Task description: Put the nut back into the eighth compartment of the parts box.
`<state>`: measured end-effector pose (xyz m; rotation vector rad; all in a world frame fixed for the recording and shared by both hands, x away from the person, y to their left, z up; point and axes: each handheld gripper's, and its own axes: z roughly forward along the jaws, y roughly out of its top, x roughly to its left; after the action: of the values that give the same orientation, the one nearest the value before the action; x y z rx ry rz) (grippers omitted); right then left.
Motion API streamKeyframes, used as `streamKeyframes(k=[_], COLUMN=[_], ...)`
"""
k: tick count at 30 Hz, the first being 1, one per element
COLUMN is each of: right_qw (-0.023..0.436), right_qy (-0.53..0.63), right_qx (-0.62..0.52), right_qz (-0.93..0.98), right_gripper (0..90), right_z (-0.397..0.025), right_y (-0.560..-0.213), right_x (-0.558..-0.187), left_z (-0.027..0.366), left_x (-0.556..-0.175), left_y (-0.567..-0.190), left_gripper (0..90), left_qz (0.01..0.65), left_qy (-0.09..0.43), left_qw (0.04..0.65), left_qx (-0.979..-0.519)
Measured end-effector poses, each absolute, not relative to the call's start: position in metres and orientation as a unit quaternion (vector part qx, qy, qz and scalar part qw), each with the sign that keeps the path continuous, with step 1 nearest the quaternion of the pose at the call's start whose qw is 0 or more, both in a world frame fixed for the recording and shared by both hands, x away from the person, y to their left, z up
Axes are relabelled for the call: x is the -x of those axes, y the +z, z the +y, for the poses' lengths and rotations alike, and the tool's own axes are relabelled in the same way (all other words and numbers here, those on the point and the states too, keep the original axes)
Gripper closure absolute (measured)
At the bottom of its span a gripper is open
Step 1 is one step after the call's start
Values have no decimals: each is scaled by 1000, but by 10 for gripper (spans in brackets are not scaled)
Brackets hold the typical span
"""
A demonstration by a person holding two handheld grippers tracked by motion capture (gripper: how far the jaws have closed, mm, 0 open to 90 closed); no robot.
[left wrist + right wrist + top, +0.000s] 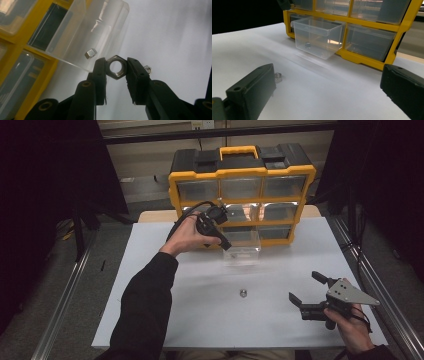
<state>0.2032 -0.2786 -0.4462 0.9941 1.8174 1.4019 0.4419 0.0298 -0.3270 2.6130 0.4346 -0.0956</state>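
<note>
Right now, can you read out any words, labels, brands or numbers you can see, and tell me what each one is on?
None can be read.
The yellow organizer: no legible brand or label.
The clear drawer: plain.
The nut in the left gripper: no marking visible.
The right gripper: its grey plate is blank.
</note>
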Motion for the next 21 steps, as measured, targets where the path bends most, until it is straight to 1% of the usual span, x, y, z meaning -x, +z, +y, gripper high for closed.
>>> streamKeyframes(k=[9,17,21], right_qw=[315,314,314], right_qy=[533,532,533], right_qx=[-377,-375,-374], right_qz=[689,691,691], right_gripper=[0,0,0], right_z=[-279,-279,-278], right_y=[-446,-446,-446], right_x=[-203,-203,-203], left_z=[18,12,5], left_x=[-453,-461,-465], left_y=[-326,-329,-334], left_gripper=[702,702,702], left_qz=[154,175,174], left_qy=[-23,-19,-14], left_qw=[231,228,224], left_qx=[-960,-958,-959])
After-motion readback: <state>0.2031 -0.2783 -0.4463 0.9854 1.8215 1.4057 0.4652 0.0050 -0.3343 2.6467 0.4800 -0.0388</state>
